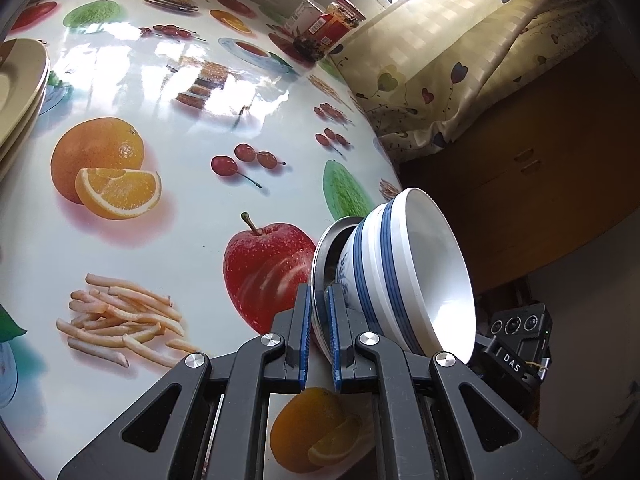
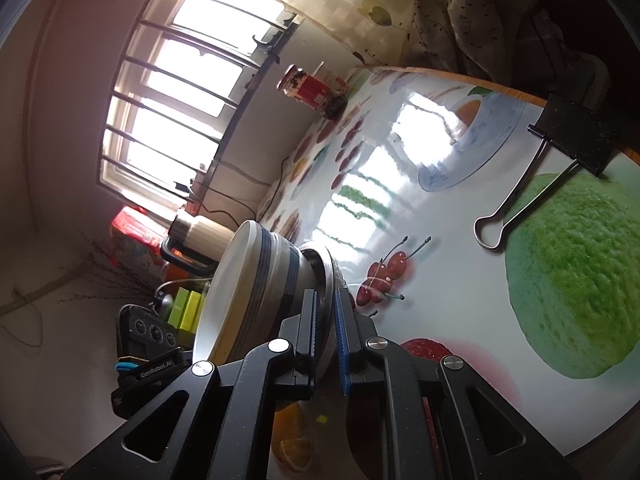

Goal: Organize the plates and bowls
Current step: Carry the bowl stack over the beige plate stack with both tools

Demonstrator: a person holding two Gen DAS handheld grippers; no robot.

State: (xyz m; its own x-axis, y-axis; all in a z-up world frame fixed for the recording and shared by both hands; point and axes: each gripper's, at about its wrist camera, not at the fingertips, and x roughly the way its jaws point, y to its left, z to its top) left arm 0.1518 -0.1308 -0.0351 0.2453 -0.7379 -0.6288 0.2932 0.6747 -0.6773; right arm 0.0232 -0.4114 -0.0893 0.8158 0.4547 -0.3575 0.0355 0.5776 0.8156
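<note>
The worktop [image 1: 120,248], covered in a glossy fruit-print cloth, fills most of both views. At its left edge in the left wrist view lies a stack of beige plates [image 1: 18,92]. Held over the worktop's near edge is a stack of blue-striped white bowls [image 1: 404,272] nested in a metal dish [image 1: 322,256], the whole stack tipped on its side. The left hand-held gripper [image 1: 318,312] pinches the dish's rim between its blue pads. The right hand-held gripper [image 2: 326,320] pinches the rim from the opposite side. Jars [image 1: 320,24] stand at the far edge. A black binder clip [image 2: 560,152] grips the worktop's edge in the right wrist view.
</note>
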